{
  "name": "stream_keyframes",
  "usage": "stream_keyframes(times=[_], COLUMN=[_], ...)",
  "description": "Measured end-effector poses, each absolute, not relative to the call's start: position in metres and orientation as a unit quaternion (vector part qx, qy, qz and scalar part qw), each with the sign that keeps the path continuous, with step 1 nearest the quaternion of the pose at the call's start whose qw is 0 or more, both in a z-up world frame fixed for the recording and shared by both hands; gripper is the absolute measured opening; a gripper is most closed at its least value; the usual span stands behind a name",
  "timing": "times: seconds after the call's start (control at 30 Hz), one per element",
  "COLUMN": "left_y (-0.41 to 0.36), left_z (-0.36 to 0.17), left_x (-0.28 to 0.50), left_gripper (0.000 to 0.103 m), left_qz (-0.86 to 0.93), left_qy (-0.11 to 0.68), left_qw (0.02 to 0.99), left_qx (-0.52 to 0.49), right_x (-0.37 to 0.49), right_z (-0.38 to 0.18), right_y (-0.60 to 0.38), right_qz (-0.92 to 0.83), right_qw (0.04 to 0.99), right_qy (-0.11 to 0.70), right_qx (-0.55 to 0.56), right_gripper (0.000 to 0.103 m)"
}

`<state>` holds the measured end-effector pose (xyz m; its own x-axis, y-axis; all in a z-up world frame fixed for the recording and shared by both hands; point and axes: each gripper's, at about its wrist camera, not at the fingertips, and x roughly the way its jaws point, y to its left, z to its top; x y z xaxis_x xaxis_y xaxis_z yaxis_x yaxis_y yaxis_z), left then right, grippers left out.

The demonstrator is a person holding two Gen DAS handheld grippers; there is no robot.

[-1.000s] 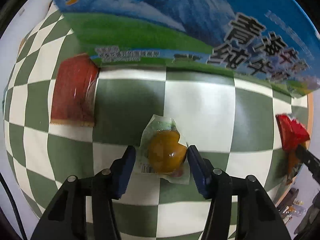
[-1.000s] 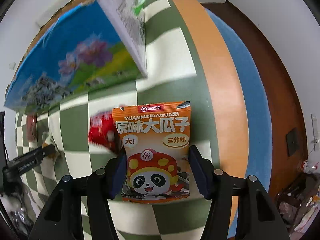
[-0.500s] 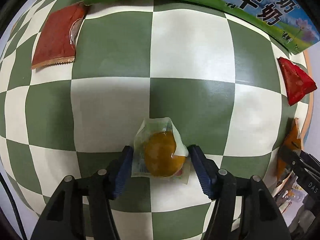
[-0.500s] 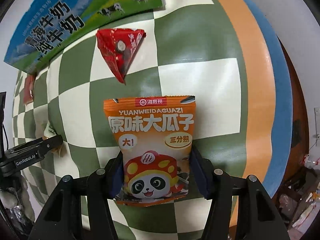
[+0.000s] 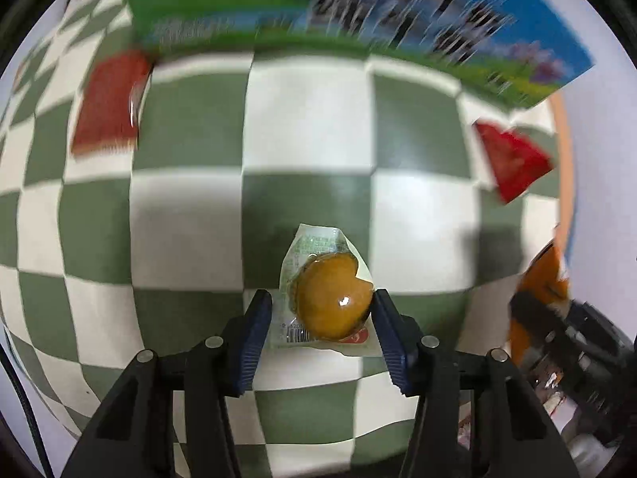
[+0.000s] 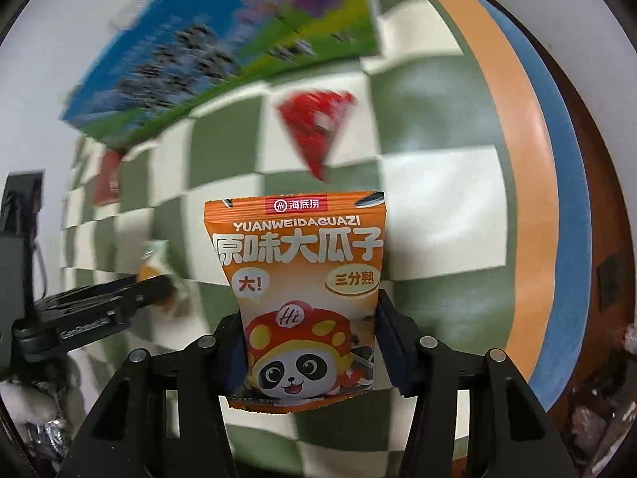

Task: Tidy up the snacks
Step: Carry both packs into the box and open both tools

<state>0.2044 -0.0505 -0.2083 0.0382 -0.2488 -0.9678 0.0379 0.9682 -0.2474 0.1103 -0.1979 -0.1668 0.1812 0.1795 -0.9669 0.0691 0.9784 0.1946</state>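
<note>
Table: checkered green-and-cream cloth (image 5: 191,215) covers it; an orange band and then a blue band (image 6: 517,167) run along its right edge.
Milk carton: large blue-and-green box (image 5: 358,20) standing along the far edge of the table, its print blurred; also seen in the right wrist view (image 6: 223,51).
Seed packet: orange bag with a panda picture (image 6: 302,290), upright between the fingers of the right gripper, above the cloth near the right edge.
Right gripper: (image 6: 310,342) jaws closed on the lower part of the seed packet, pads pressing both of its sides.
Left gripper: (image 5: 322,314) jaws clamped on the egg pouch, one pad against each side; its black body also shows in the right wrist view (image 6: 99,310).
Flat red packet: (image 5: 109,101) lying near the far-left corner, just in front of the milk carton.
Triangular red packet: (image 5: 513,159) lying near the far-right corner, close to the milk carton; blurred in the right wrist view (image 6: 316,127).
Egg pouch: clear wrapper holding a brown rounded egg (image 5: 330,298), held between the left fingers over the middle of the table.
</note>
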Motion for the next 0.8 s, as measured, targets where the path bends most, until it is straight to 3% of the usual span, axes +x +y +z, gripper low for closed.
stream_keyframes(times=[0.23, 0.43, 0.6, 0.8], left_y=[-0.053, -0.015, -0.004, 0.007], left_z=[-0.121, -0.065, -0.066, -0.105], left_x=[0.248, 0.369, 0.435, 0.488], left_gripper=[0.049, 0.049, 0.049, 0.05], left_qz=[-0.136, -0.123, -0.085, -0.043], left_qy=[0.63, 0.579, 0.583, 0.623], left_qw=[0.756, 0.8, 0.806, 0.781], left_qx=[-0.112, -0.092, -0.063, -0.024], right_x=[0.141, 0.226, 0.311, 0.393], right_z=[-0.1, -0.037, -0.03, -0.061], right_y=[-0.191, -0.189, -0.182, -0.172], right_qz=[0.078, 0.08, 0.063, 0.05], right_qw=[0.79, 0.832, 0.837, 0.811], right_qy=[0.597, 0.54, 0.538, 0.58], right_qx=[0.114, 0.094, 0.074, 0.06], right_gripper=[0.057, 0.057, 0.057, 0.057])
